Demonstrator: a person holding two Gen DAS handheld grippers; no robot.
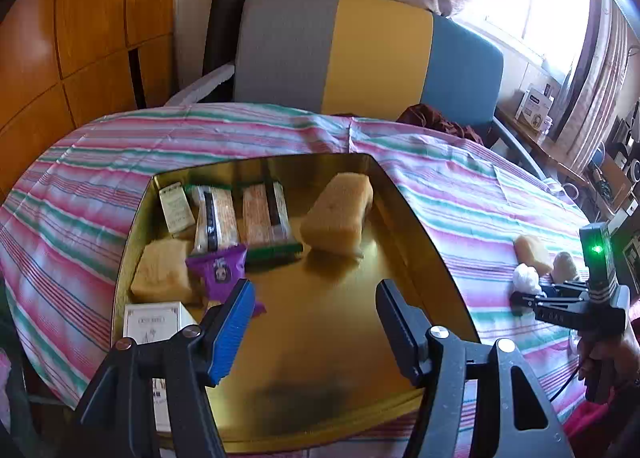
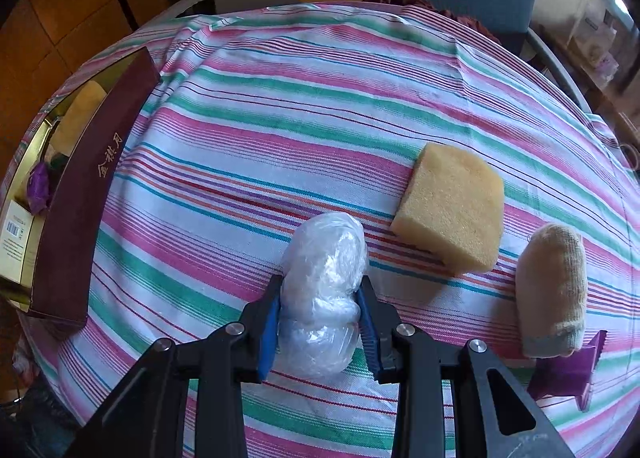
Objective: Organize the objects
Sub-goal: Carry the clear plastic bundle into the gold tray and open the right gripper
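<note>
While the left gripper [image 1: 316, 322] is hanging wide open and empty over the gold tin [image 1: 416, 210], the right gripper [image 2: 320, 322] is squeezing the plastic-wrapped bundle [image 2: 324, 290] lying on the striped cloth [image 2: 280, 106] — the pick-up step. Next, probably, it is lifting and carrying the bundle leftward into the tin, clearing its dark red wall [image 2: 88, 194] — without loosening on the soft wrap

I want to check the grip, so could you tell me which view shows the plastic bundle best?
The right wrist view: the plastic bundle fills the centre, pinched between the right gripper pads. The left wrist view shows it only as a small white lump at the far right edge.
</note>
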